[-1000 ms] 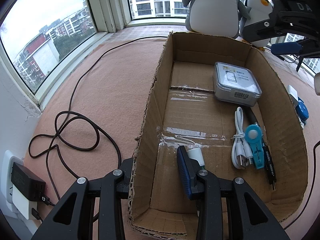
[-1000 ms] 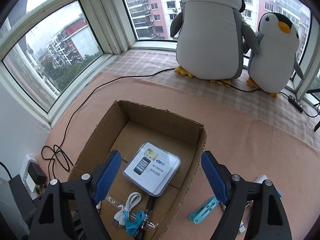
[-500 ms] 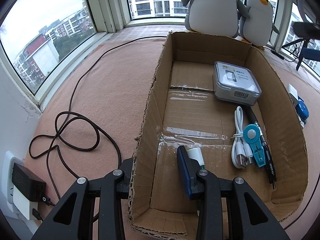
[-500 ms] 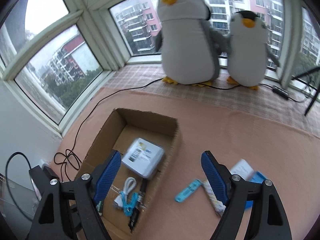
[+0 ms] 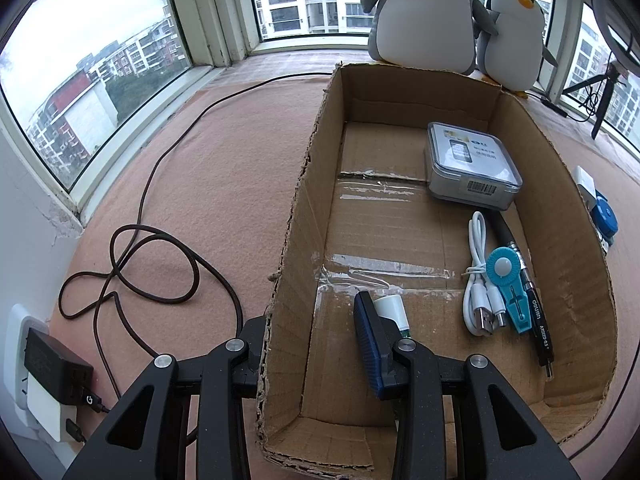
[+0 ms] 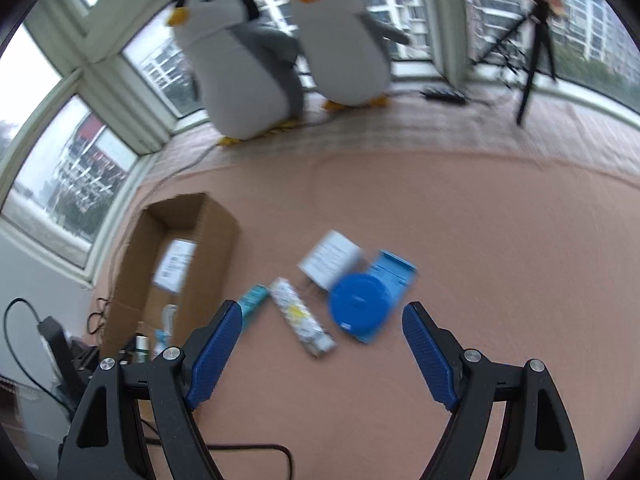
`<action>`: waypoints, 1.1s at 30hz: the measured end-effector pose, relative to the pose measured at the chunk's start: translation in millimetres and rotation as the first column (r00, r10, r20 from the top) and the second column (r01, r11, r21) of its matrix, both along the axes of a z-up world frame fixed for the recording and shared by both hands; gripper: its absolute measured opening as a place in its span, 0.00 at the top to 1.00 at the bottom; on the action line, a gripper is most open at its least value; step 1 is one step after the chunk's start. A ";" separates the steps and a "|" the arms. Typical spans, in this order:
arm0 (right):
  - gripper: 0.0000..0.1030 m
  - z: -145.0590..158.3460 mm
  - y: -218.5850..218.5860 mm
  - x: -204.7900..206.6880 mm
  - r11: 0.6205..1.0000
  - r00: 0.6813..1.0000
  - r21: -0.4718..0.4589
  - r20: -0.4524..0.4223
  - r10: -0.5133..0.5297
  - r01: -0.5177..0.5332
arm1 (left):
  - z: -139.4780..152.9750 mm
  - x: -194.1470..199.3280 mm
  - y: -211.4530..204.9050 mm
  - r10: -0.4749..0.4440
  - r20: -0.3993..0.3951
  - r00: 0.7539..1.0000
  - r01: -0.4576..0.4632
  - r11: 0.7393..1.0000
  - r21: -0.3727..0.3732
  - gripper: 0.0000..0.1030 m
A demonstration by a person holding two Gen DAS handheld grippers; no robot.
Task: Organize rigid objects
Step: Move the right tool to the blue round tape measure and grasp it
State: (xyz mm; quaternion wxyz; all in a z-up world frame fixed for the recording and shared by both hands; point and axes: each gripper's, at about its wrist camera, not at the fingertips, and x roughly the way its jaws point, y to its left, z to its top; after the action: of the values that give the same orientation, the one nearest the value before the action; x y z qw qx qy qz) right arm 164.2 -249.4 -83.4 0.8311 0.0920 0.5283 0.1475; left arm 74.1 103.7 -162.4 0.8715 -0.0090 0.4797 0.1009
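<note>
Left gripper [image 5: 310,330] is pointing steeply down, clamping the cardboard box [image 5: 298,216] wall. Right gripper [image 6: 322,350] is hovering spread wide and holding nothing over a blue disc [image 6: 358,304] and patterned stick [image 6: 300,316]. Inside the box are sitting a clear case [image 5: 472,166], white cable [image 5: 478,276] and pen [image 5: 536,316].

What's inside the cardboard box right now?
In the box: a clear case at the far end, then a white cable, a teal clip and a black pen. The left gripper straddles the near wall, hiding part of a small white item.
</note>
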 end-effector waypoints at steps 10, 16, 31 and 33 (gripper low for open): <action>0.24 -29.9 -10.9 -2.5 0.992 0.999 -0.122 0.019 -0.028 0.030 | -0.5 -0.1 -0.7 0.000 0.000 1.000 0.000 1.000 0.001 0.64; 0.40 -44.5 8.1 2.0 0.979 0.999 -0.204 0.031 0.035 -0.028 | -0.6 -0.1 -0.9 0.001 0.000 1.000 -0.001 1.000 0.001 0.64; 0.43 -59.8 33.1 20.6 0.958 0.995 -0.271 0.011 0.097 -0.091 | -0.6 0.2 -1.1 0.001 0.000 1.000 -0.001 1.000 0.001 0.64; 0.44 -62.9 35.2 23.5 0.955 0.995 -0.282 0.003 0.100 -0.095 | -0.6 0.2 -1.1 0.001 0.000 1.000 -0.001 1.000 0.001 0.64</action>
State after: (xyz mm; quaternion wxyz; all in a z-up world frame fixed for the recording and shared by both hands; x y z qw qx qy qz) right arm 187.8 -214.2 -146.3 0.8320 -0.0546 0.5404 0.1126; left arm 74.2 102.6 -163.1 0.8716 -0.0087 0.4795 0.1015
